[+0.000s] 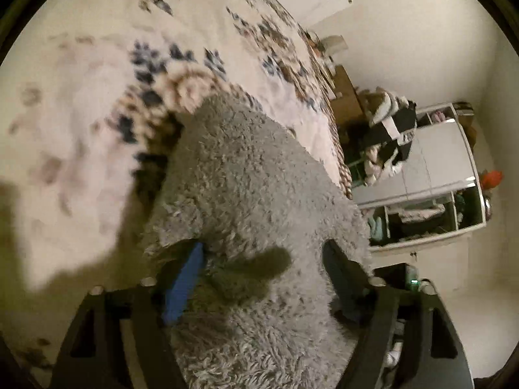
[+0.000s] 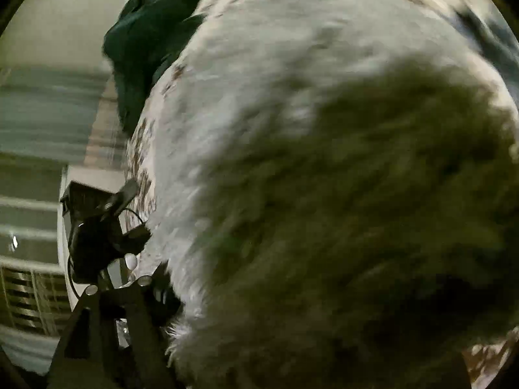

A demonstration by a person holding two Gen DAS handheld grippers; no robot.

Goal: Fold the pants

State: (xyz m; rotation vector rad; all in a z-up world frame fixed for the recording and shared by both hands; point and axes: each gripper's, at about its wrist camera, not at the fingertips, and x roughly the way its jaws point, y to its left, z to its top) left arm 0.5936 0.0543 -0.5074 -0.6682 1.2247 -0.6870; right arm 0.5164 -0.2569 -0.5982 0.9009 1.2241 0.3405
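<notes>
The pants (image 1: 253, 194) are grey, fluffy fleece and lie on a white bedspread with a blue and brown flower print (image 1: 81, 103). My left gripper (image 1: 262, 275) has its two fingers wide apart, with the fleece bunched between them; a blue pad (image 1: 183, 288) shows on the left finger. In the right wrist view the same fluffy pants (image 2: 324, 178) fill most of the frame, blurred and partly in shadow. Only the left finger (image 2: 107, 324) of my right gripper shows at the lower left; the fleece hides the rest.
The bed's edge runs along the right of the left wrist view. Beyond it stand a white wardrobe (image 1: 434, 168) with open shelves and a pile of clothes (image 1: 389, 129). A dark green pillow (image 2: 152, 32) lies at the bed's far end. A black device (image 2: 94, 233) stands beside the bed.
</notes>
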